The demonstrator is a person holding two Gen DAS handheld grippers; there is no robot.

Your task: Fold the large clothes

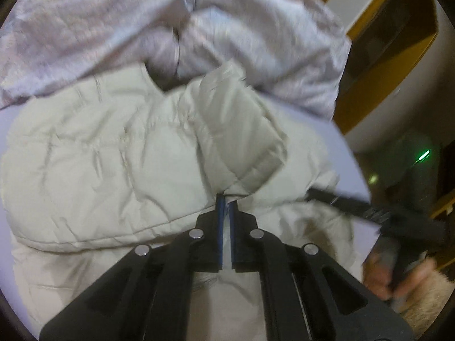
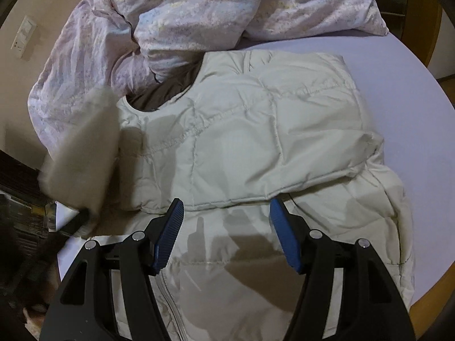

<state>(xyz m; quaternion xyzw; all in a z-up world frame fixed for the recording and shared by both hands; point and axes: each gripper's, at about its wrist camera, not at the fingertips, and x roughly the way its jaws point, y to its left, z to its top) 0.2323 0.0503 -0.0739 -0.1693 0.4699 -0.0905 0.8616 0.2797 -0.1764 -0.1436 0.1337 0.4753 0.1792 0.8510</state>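
A cream quilted puffer jacket [image 2: 256, 130] lies spread on the bed with one side folded over its body. My left gripper [image 1: 226, 202] is shut on a fold of the jacket's sleeve [image 1: 236, 130], which stands up from its blue pads. In the right wrist view that sleeve [image 2: 82, 147] is a pale blur at the left, above the black left gripper [image 2: 75, 221]. My right gripper [image 2: 226, 209] hovers open over the jacket's lower half, its blue pads [image 2: 167, 238] wide apart and pressing on nothing. The same gripper [image 1: 366, 211] shows at the right of the left wrist view, held by a hand [image 1: 398, 275].
A crumpled pale pink duvet [image 2: 159, 20] is heaped behind the jacket, touching its collar. The lilac sheet [image 2: 412, 108] shows bare to the right. A wooden bed frame [image 1: 378, 65] runs along the edge. A wall switch [image 2: 24, 38] is at far left.
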